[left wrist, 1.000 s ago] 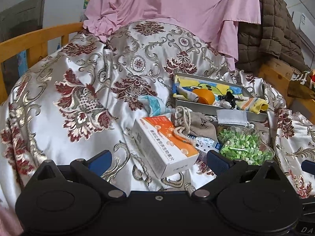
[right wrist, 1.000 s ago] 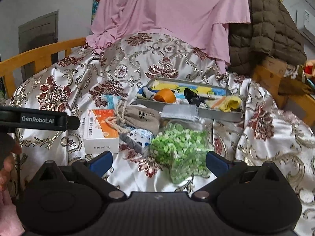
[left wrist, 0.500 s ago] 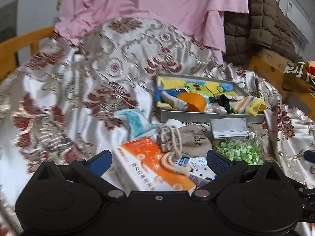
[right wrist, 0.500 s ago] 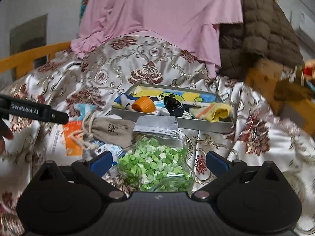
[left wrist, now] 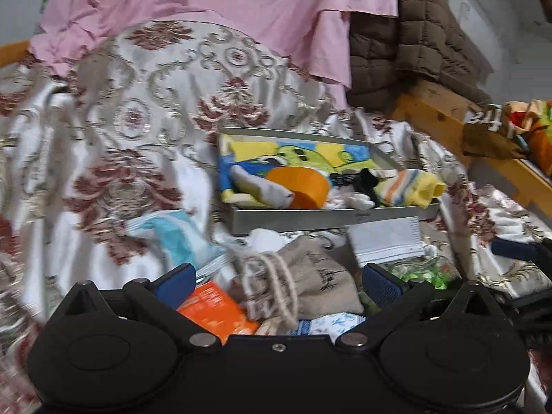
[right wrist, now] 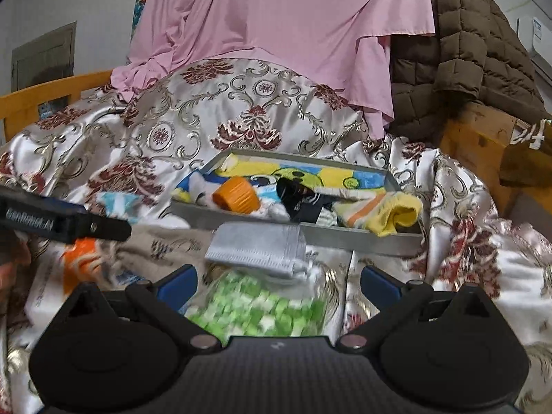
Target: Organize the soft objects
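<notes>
My left gripper [left wrist: 279,284] is spread wide over the pouch [left wrist: 310,284] just before the tray [left wrist: 331,219]; my right gripper [right wrist: 277,286], equally wide, flanks the green bag [right wrist: 262,310] beside it.

Glossy satin bedspread [right wrist: 262,110], matt grey metal tray [left wrist: 331,219], coarse burlap pouch [left wrist: 310,286], wooden frame [right wrist: 483,138].

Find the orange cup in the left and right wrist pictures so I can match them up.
Left wrist: the orange cup lies on its side in the grey tray, right of center, just past the tan drawstring bag.
Right wrist: the orange cup lies near the tray's left end, slightly left of center.
Shared landmark: the yellow striped sock at the tray's right end.
</notes>
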The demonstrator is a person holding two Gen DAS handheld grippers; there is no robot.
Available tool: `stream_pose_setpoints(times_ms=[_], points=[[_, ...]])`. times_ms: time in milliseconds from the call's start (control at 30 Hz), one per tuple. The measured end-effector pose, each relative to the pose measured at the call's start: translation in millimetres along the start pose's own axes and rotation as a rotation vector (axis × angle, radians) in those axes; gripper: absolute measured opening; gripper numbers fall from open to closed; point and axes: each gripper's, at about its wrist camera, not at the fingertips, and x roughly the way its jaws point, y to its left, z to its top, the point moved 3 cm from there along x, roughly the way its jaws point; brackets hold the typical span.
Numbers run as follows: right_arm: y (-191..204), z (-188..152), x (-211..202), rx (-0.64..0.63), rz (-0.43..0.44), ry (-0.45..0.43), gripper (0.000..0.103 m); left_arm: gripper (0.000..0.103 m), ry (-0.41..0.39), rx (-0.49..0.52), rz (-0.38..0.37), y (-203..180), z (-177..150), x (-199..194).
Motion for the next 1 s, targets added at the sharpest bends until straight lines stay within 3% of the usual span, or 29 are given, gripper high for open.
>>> stream_pose_setpoints(times_ms=[367,467,600,867,1000], points=[[-14.9,11.4,44.3,0.043,0.029,0.055,0.103,0.099,0.002,-0.004,-0.139,3.7,-9.2,18.0],[-15.6,10.9,54.2,0.067,0.047,0.071,0.103,0.099,0.013,0.004,-0.144,4.2,-14.3,23.3],[-14.8,11.8,64.7,0.088,0.07,0.085,0.102,0.097,0.002,-0.071,-0.176,12.9,-13.2,24.2],[-6.8,15.5,81.2,0.074,0.097,0.095,0.102,0.077,-0.04,-0.029,-0.163,10.7,-14.2,21.5],[-5.1,19.3,85.9,0.068,0.106,0.099,0.099,0.076,-0.075,-0.029,-0.212,9.2,-14.1,18.3]])
